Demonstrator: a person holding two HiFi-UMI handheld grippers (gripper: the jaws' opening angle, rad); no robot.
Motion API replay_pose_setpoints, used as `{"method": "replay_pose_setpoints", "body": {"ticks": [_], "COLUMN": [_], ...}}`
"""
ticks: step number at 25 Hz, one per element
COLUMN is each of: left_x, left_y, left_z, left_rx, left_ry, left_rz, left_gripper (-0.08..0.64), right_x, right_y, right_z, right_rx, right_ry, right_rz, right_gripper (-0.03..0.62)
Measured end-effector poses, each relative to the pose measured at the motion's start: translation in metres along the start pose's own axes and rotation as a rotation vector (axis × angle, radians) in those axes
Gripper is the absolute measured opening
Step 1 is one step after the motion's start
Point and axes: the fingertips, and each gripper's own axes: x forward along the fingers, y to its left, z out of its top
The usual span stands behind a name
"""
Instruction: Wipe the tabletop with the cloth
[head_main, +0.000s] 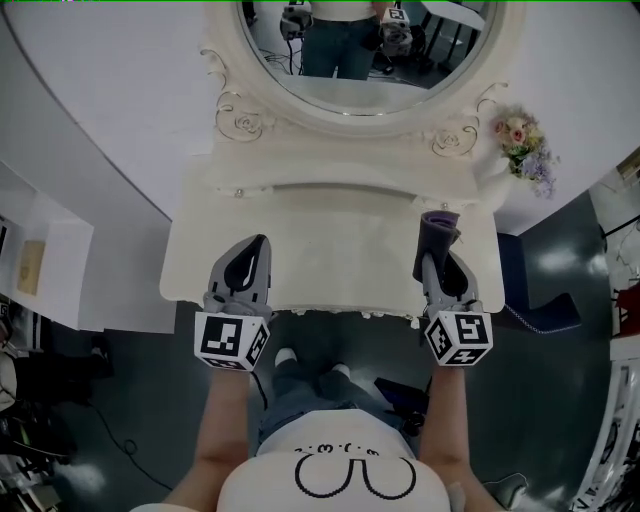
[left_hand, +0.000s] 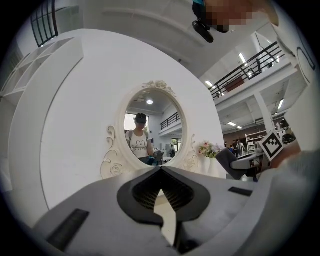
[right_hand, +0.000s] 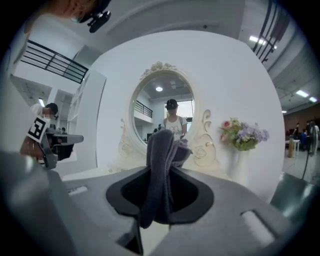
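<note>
The cream dressing table (head_main: 330, 250) fills the middle of the head view, its top bare and pale from the left edge to the right, with nothing standing on the open part. An oval mirror (head_main: 350, 60) rises along its back edge, and a vase of flowers (head_main: 522, 145) stands just past the right rear corner. The left gripper (head_main: 255, 252) hangs over the front edge towards the left end, jaws together at the tips and holding nothing. The right gripper (head_main: 438, 258) is over the front edge near the right end, clamped on the dark cloth (head_main: 440, 224), which sticks out past its tips in a bunched fold towards the right rear corner. Whether the cloth touches the top cannot be told; it looks lifted clear. This reads as the start of a wiping pass, with the cloth carried but not yet pressed down. The next move calls for lowering the right gripper until the fold lies flat on the top, then sweeping across towards the left edge.
</note>
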Motion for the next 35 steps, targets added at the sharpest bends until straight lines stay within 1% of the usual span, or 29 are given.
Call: {"method": "replay_pose_setpoints", "body": {"ticks": [4, 7, 10, 14, 17, 21, 22, 23, 24, 26, 27, 29, 32, 35], "left_x": [0.007, 0.008, 0.005, -0.003, -0.008, -0.008, -0.008, -0.007, -0.007, -0.008, -0.009, -0.011, -0.014, -0.018], "left_y": [-0.016, -0.028, -0.037, -0.042, -0.044, -0.049, -0.051, -0.052, -0.053, -0.055, -0.056, -0.058, -0.062, -0.067], "left_z": [-0.011, -0.021, -0.030, -0.041, -0.046, -0.047, -0.047, -0.047, -0.047, -0.046, -0.045, -0.045, -0.046, -0.046], "left_rx": [0.003, 0.015, 0.046, 0.064, 0.064, 0.073, 0.074, 0.075, 0.077, 0.079, 0.079, 0.079, 0.079, 0.079], "left_ry": [0.038, 0.070, 0.114, 0.162, 0.178, 0.186, 0.187, 0.187, 0.186, 0.185, 0.185, 0.187, 0.190, 0.187], "left_rz": [0.006, 0.011, 0.011, 0.033, 0.050, 0.050, 0.047, 0.044, 0.042, 0.040, 0.040, 0.040, 0.039, 0.037], "left_gripper": [0.002, 0.002, 0.002, 0.002, 0.002, 0.002, 0.002, 0.002, 0.002, 0.002, 0.002, 0.002, 0.002, 0.002], "right_x": [0.010, 0.023, 0.038, 0.053, 0.056, 0.057, 0.057, 0.056, 0.056, 0.054, 0.051, 0.045, 0.035, 0.021], "right_y": [-0.044, -0.067, -0.083, -0.099, -0.106, -0.108, -0.109, -0.110, -0.111, -0.114, -0.114, -0.113, -0.102, -0.086], "right_z": [-0.055, -0.103, -0.142, -0.179, -0.191, -0.194, -0.193, -0.192, -0.188, -0.179, -0.176, -0.169, -0.153, -0.127], "right_rx": [0.015, 0.047, 0.068, 0.071, 0.068, 0.084, 0.095, 0.108, 0.116, 0.111, 0.103, 0.086, 0.100, 0.119], "right_ry": [0.170, 0.322, 0.442, 0.566, 0.619, 0.629, 0.626, 0.616, 0.598, 0.548, 0.527, 0.496, 0.434, 0.341], "right_rz": [-0.068, -0.083, -0.093, -0.101, -0.113, -0.112, -0.110, -0.110, -0.114, -0.136, -0.146, -0.152, -0.120, -0.081], "right_gripper": [0.100, 0.100, 0.100, 0.101, 0.112, 0.132, 0.150, 0.211, 0.326, 0.500, 0.543, 0.575, 0.574, 0.571]}}
